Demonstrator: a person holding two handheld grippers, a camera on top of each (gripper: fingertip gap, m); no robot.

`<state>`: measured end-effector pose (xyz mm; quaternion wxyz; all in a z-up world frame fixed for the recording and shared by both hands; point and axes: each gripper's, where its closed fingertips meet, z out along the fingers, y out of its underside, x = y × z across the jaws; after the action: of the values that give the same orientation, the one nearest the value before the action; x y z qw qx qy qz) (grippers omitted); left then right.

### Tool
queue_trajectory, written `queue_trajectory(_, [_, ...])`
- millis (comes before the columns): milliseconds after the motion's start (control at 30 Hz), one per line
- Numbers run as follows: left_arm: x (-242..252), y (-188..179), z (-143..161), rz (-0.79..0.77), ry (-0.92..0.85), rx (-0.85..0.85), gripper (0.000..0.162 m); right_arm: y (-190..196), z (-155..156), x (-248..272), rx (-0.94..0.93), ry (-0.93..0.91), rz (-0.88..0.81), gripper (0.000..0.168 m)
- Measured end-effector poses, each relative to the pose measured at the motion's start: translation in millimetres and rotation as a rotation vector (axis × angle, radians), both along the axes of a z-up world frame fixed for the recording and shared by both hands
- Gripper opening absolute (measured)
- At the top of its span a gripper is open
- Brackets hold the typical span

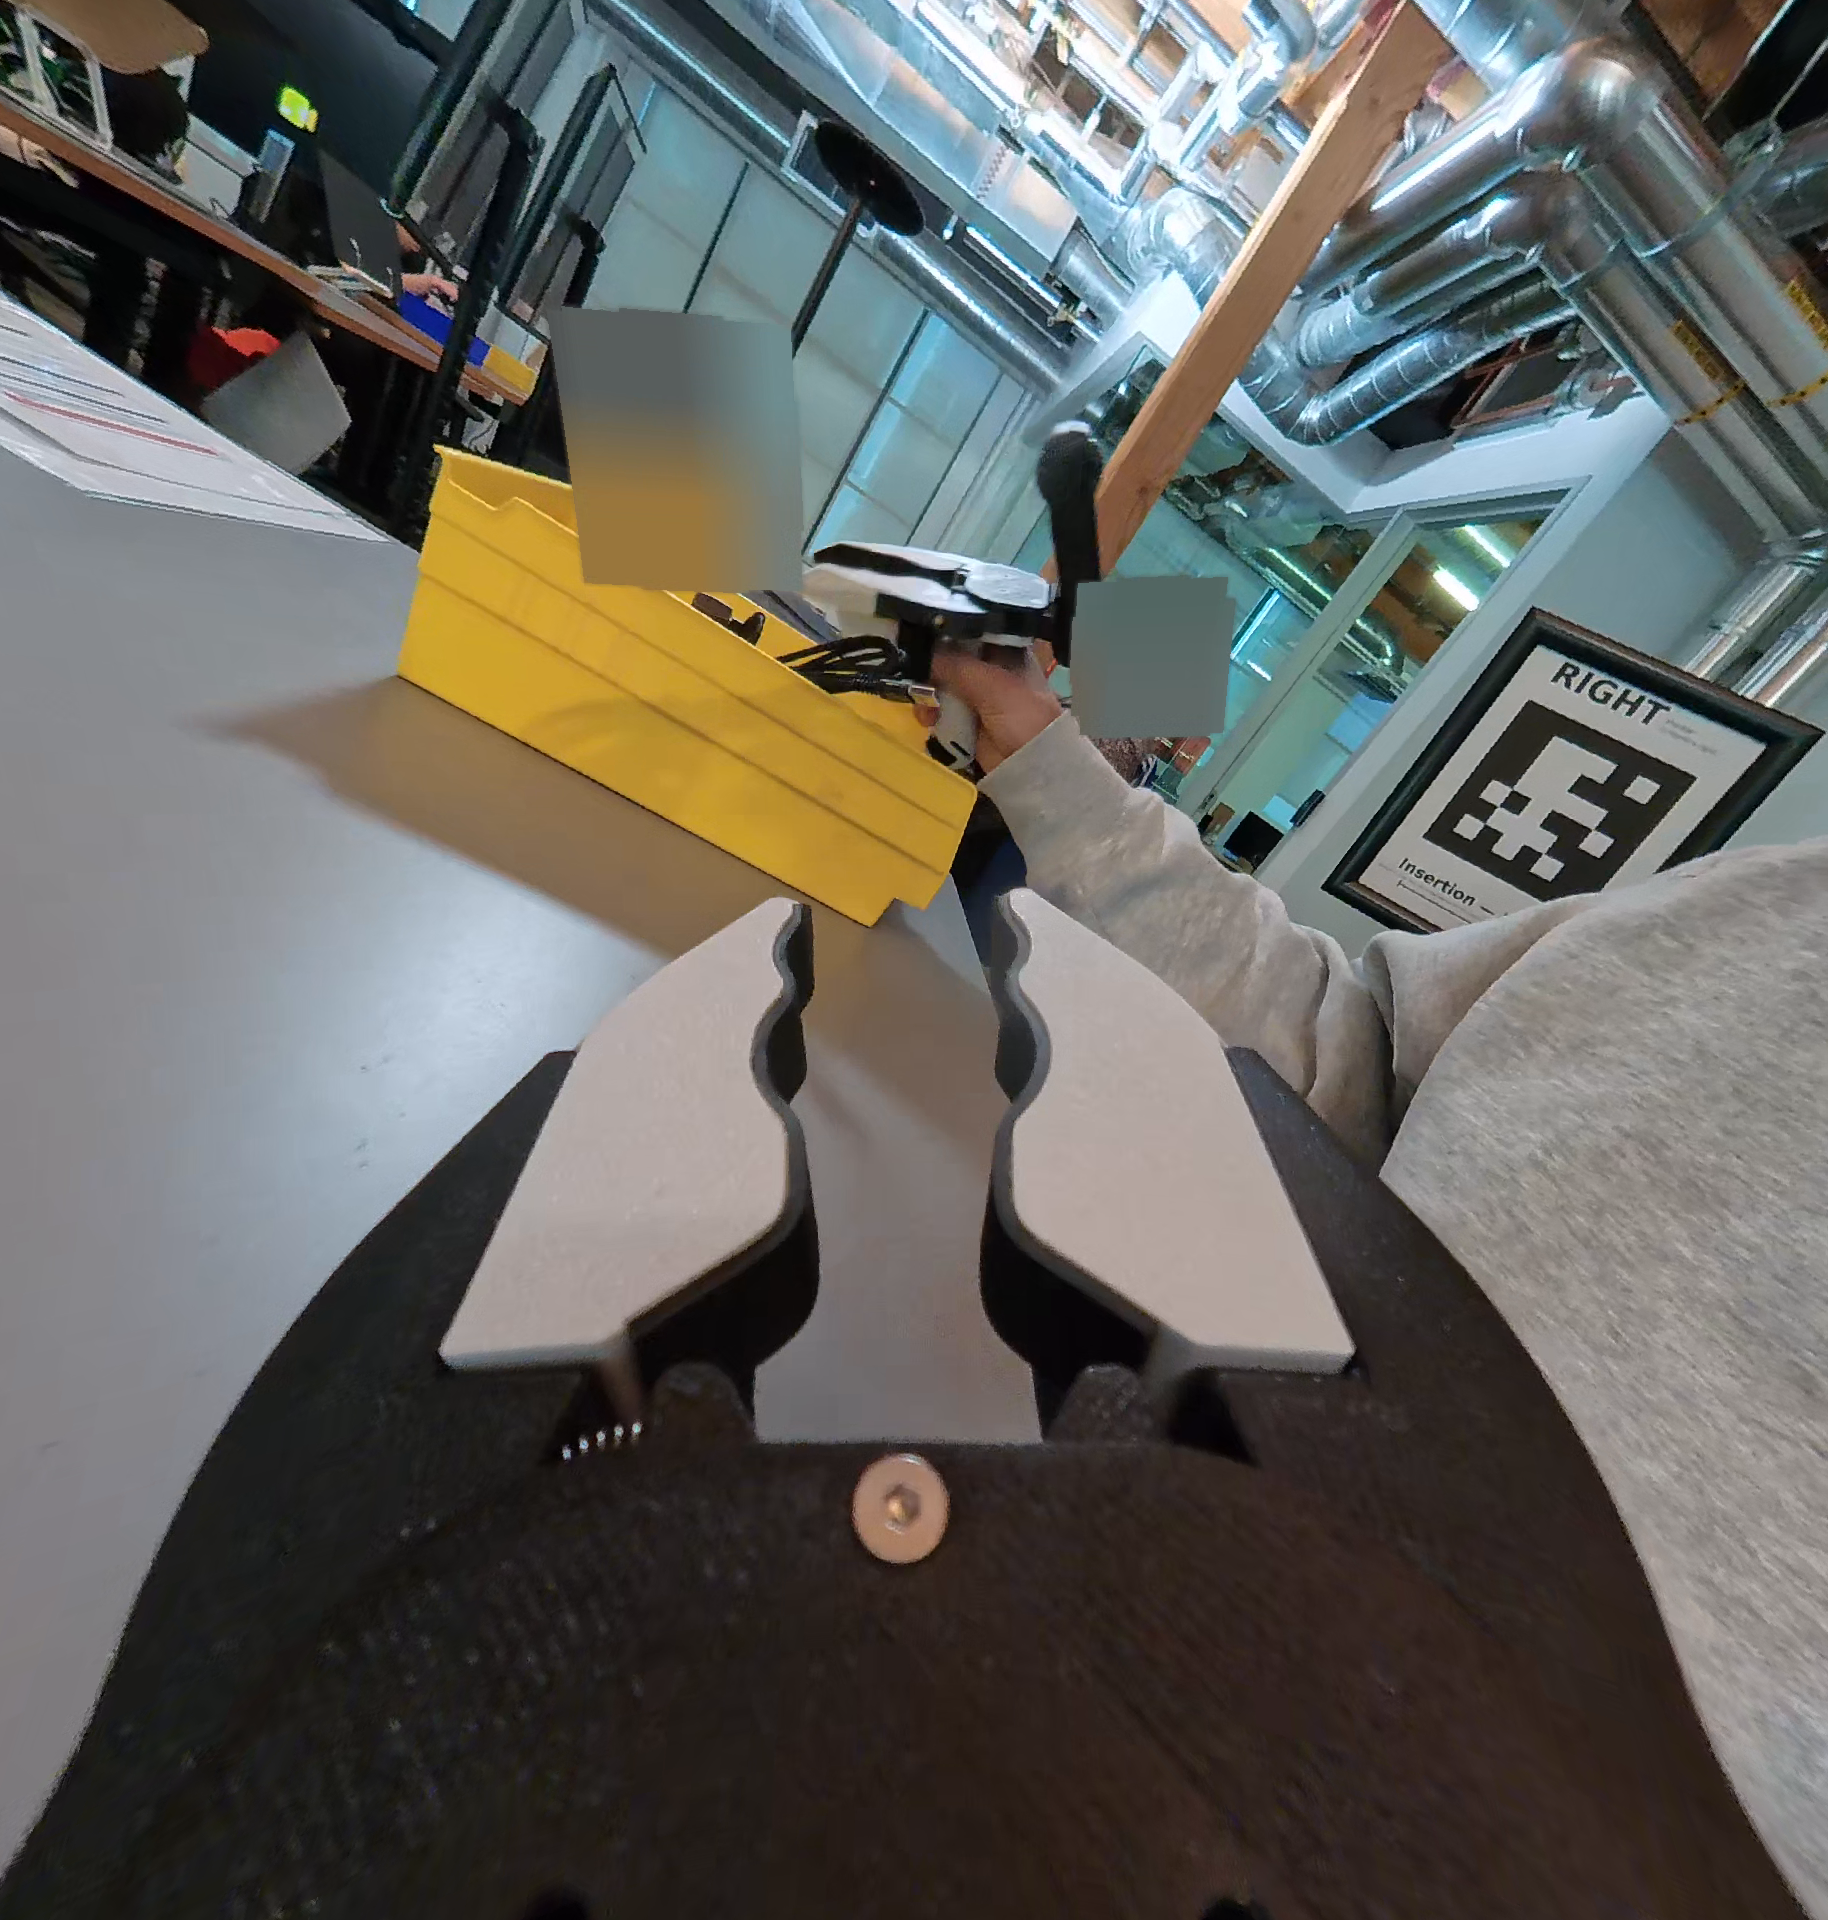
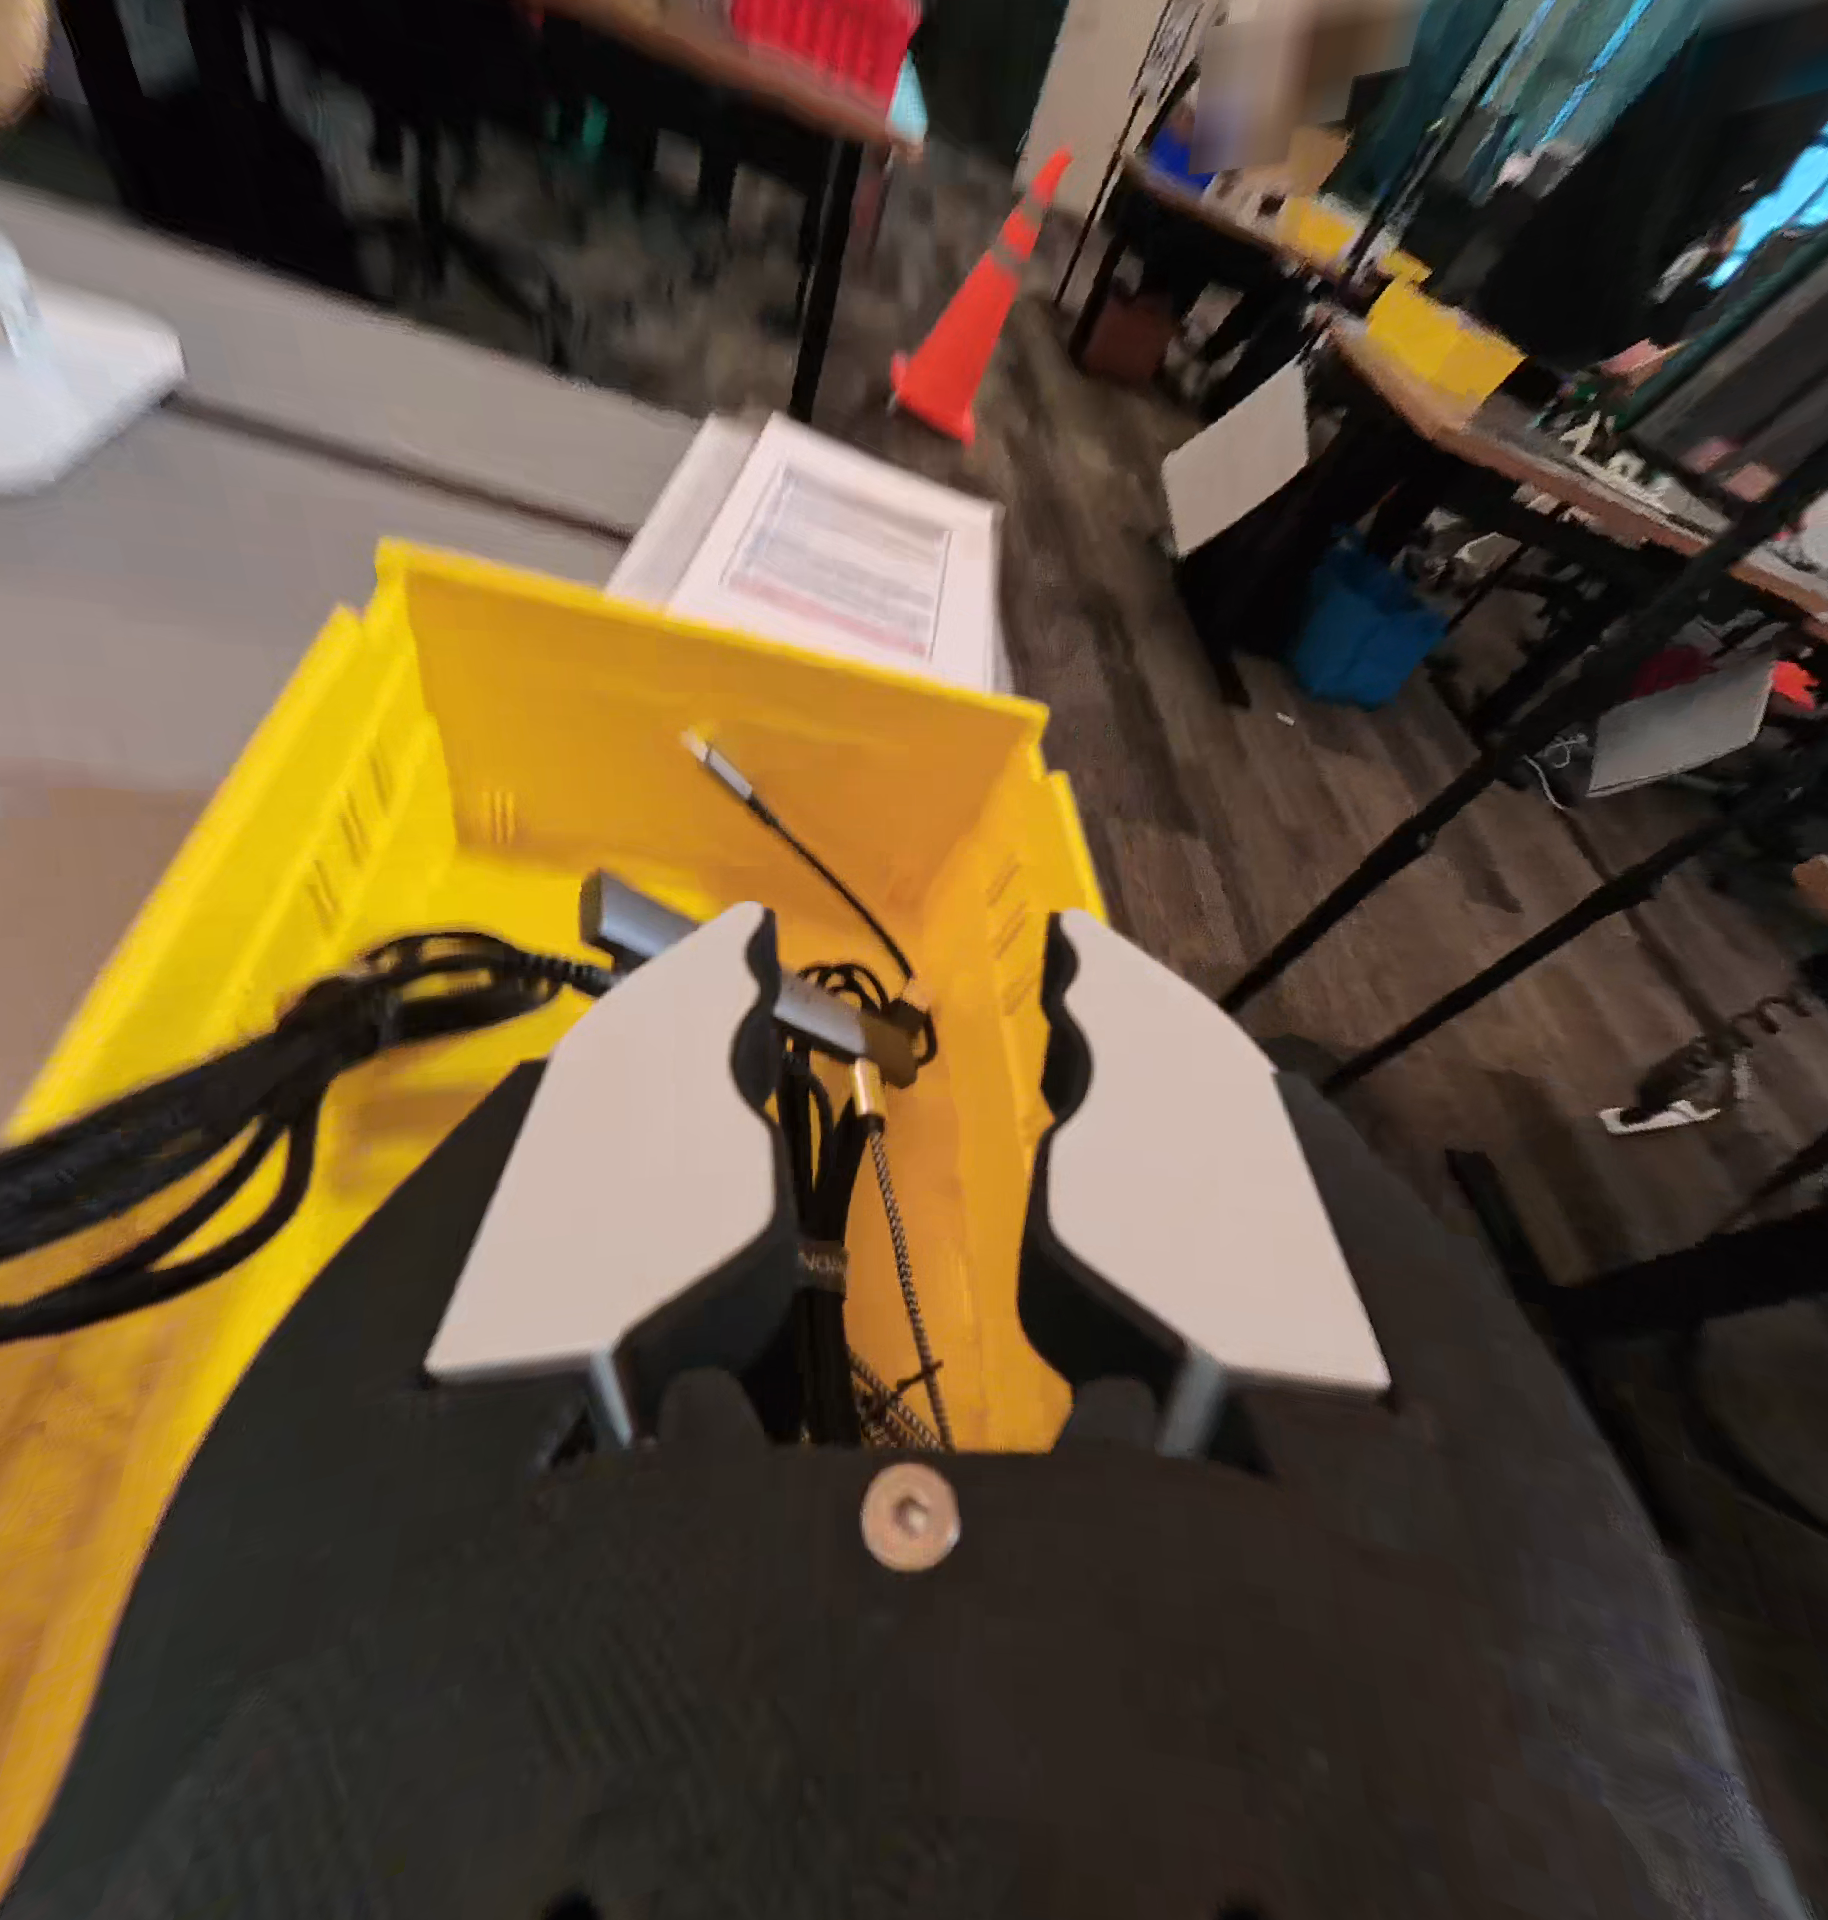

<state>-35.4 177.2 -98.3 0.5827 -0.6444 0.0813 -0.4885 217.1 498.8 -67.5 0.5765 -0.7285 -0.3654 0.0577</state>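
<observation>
Bin (image 2: 702, 665): yellow, on grey table (image 1: 162, 831), near its edge.
Cables (image 2: 162, 1122): black bundle draped over bin's left wall; more inside.
Adapter (image 2: 640, 925): grey, in bin.
Cone (image 2: 967, 322): orange, on floor beyond.
Framed marker sign (image 1: 1575, 779): leaning, right background.

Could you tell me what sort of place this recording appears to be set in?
Probably a shared lab or workshop: bare metal ducts run overhead, long work tables carry gear, and an orange traffic cone stands on the floor.
</observation>
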Motion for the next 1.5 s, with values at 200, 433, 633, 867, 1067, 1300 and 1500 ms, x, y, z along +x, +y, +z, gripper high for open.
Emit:
queue_trajectory(200, [-3.9,3.0,-1.5,0.035,0.009,-0.01,0.032,-39.6,56.4,-3.5,0.052,0.471,0.184,0.027])
queue_trajectory(433, [7.2,10.8,-6.0,0.026,0.066,-0.023,0.031,-88.1,-6.0,-50.9,-0.141,0.291,0.313,0.019])
queue_trajectory(633, [22.6,15.3,-13.9,-0.01,0.147,-0.037,0.03,-87.8,-38.8,-25.0,-0.181,0.174,0.11,0.016])
queue_trajectory(867, [18.0,17.2,-11.8,-0.01,0.091,-0.045,0.029,-107.3,-2.5,-15.6,-0.075,0.436,0.204,0.022])
queue_trajectory(1067, [11.5,18.4,-10.1,0.004,0.039,-0.052,0.03,-108.5,-2.2,-22.7,-0.051,0.433,0.262,0.021])
queue_trajectory(1300, [13.2,19.7,-10.5,-0.009,0.023,-0.062,0.031,-110.8,-3.5,-25.5,-0.063,0.439,0.3,0.021])
queue_trajectory(1500, [11.8,20.4,-10.1,-0.013,0.004,-0.065,0.031,-124.4,8.1,-34.2,-0.005,0.45,0.38,0.023])
